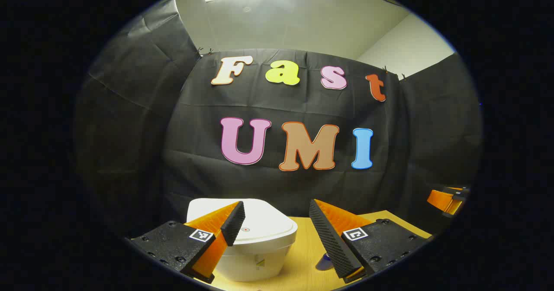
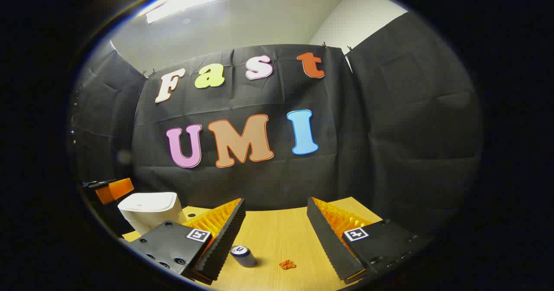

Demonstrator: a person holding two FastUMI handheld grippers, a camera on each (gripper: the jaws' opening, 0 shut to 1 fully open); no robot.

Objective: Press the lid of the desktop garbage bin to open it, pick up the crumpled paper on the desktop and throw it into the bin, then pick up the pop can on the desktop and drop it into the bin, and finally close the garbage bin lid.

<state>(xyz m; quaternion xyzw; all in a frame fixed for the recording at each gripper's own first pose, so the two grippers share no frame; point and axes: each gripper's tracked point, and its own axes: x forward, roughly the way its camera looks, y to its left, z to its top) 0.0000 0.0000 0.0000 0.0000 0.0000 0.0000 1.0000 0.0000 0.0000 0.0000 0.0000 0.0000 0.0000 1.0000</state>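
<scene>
In the left gripper view, the left gripper (image 1: pixel 277 211) was up over the wooden table (image 1: pixel 303 260) with its two fingers spread wide apart. Nothing was between them. The white bin (image 1: pixel 259 239) stood on the table just past the fingers, a bit to the left, and one finger covered part of it. The bin's lid (image 1: pixel 264 221) was flat and closed. A little bit of the can (image 1: pixel 323 263) peeked out beside the other finger, low down on the table. Far off at the right edge, part of the right gripper (image 1: pixel 448 200) could be seen.

In the right gripper view, the right gripper (image 2: pixel 276 208) was also up over the table (image 2: pixel 281 230). Its fingers were spread wide too, and they held nothing. The can (image 2: pixel 243 256) lay on its side on the table, just beside one finger, with its top end facing the camera. The small crumpled paper (image 2: pixel 287 264) lay on the table near the can, between the two fingers. The bin (image 2: pixel 151 211) stood well off to the left with its lid (image 2: pixel 149 201) down. The left gripper (image 2: pixel 113 190) showed just past the bin at the left edge.

The black cloth wall (image 2: pixel 389 130) hung behind the table.
</scene>
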